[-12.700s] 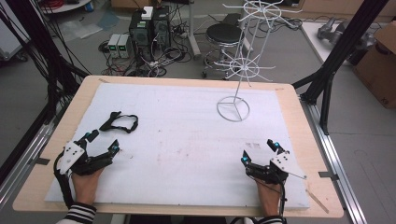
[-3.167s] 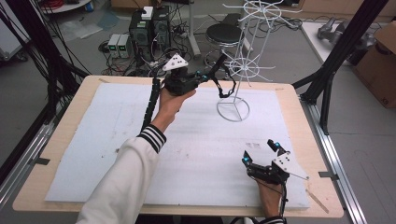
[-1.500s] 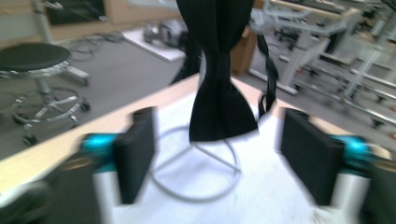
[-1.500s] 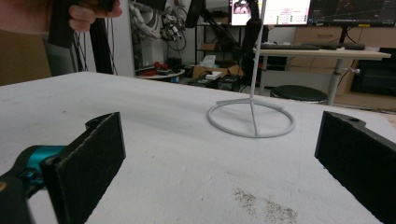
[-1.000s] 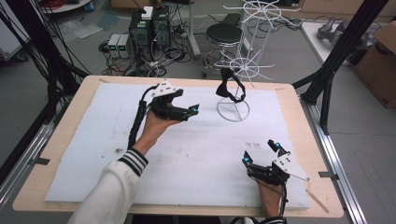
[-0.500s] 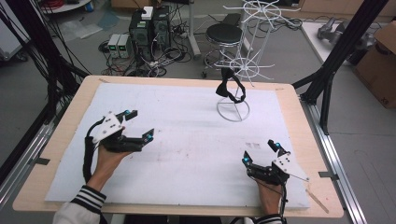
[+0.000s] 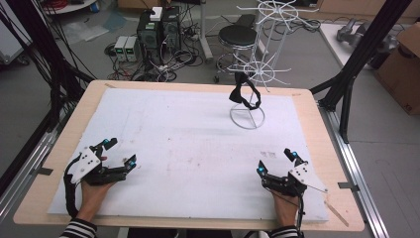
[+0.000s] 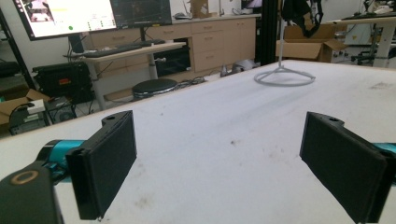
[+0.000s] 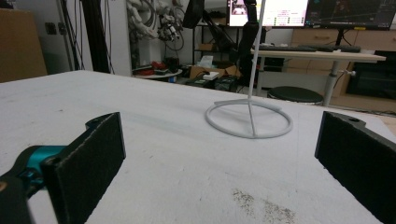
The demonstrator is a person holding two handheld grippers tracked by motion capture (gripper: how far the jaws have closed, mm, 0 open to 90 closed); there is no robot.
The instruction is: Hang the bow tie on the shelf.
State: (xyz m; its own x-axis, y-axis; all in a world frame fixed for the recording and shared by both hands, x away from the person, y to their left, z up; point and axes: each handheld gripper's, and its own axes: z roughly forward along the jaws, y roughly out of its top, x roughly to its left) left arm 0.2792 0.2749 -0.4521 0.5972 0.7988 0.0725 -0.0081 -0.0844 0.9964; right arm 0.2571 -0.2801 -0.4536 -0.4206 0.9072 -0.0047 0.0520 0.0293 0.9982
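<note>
The black strap (image 7: 246,94) now hangs on the white rack (image 7: 257,74) at the far side of the table (image 7: 198,139). A while ago it lay flat on the table near the left gripper (image 7: 119,153). Then the left hand carried it up to the rack and hooked it on a low arm. It dangles above the ring base (image 7: 247,115) and does not touch the table.

The left gripper has come back to the near left edge. Its jaws are wide apart with nothing between them. The right gripper (image 7: 276,161) sits at the near right edge, where it has been all along. Its jaws are wide apart too, and it holds nothing.

Both hands are resting well away from the rack. The hanging job looks done. If the strap sits firmly on its hook, nothing more is needed here.
</note>
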